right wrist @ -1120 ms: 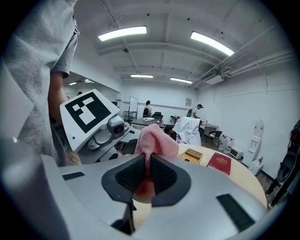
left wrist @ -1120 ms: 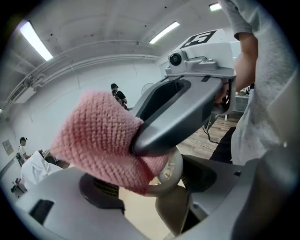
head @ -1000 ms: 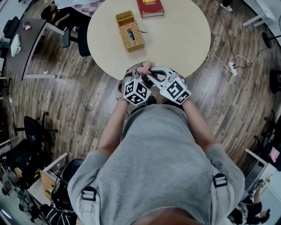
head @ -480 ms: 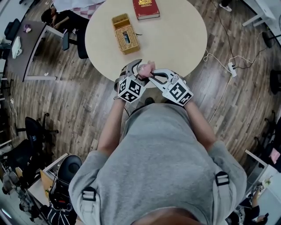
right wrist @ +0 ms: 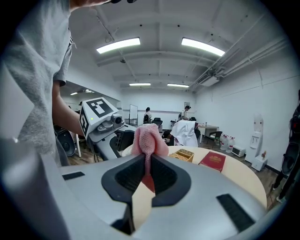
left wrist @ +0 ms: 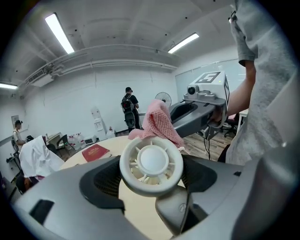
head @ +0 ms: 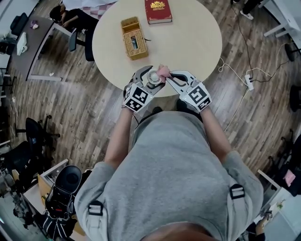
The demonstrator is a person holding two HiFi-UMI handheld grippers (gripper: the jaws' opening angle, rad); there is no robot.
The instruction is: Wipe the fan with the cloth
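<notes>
A small round white fan [left wrist: 151, 164] sits clamped between the jaws of my left gripper [head: 151, 78], its hub facing the camera; the same fan [head: 153, 76] shows as a pale disc above the table's near edge. The pink knitted cloth [right wrist: 148, 139] is pinched in my right gripper [head: 165, 77]. That cloth [left wrist: 159, 122] touches the fan's upper right rim, and in the head view the cloth [head: 163, 71] lies between the two grippers.
The round beige table [head: 188, 37] carries a wicker box [head: 133, 38] and a red book [head: 158, 10] on its far side. A power strip and cable [head: 248, 77] lie on the wooden floor at right. Desks and chairs [head: 37, 35] stand at left. People stand far off.
Both grippers have risen slightly toward the table's edge. The fan's round face now shows in the head view with the cloth against its right side.
</notes>
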